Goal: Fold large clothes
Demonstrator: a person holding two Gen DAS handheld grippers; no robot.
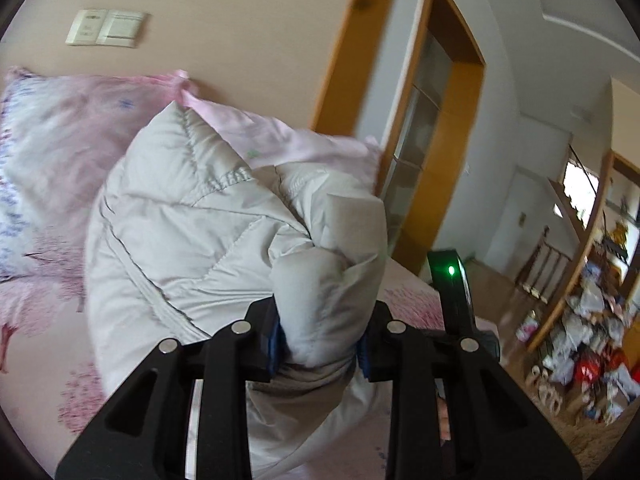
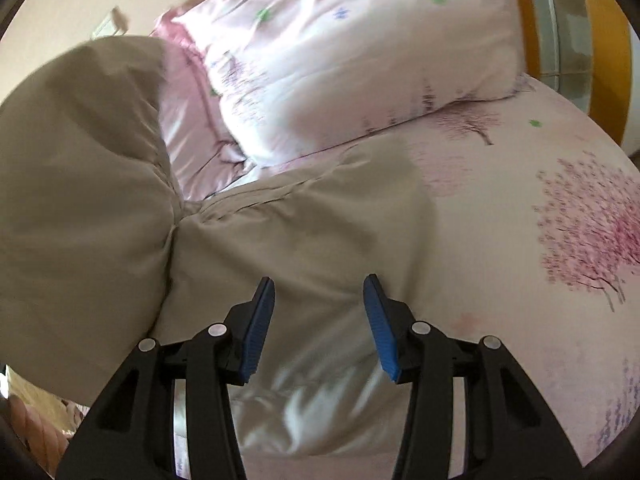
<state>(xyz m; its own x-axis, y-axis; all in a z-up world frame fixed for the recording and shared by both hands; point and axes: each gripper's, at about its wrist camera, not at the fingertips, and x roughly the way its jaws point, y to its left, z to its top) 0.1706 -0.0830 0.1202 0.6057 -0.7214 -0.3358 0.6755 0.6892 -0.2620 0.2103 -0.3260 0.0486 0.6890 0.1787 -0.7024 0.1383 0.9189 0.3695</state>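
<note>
Here the bed [image 2: 500, 208] is the landmark: the pale padded jacket [image 1: 192, 216] lies heaped on it, just in front of the pillows [image 2: 340, 60]. The fold is in progress, I judge. The left gripper [image 1: 320, 344] pinches a thick roll of the jacket. The right gripper [image 2: 319, 320] stands open and empty above it; next it needs a new edge. No containers are visible.

Both wrist views closely overlook the bed [image 2: 480, 208].
</note>
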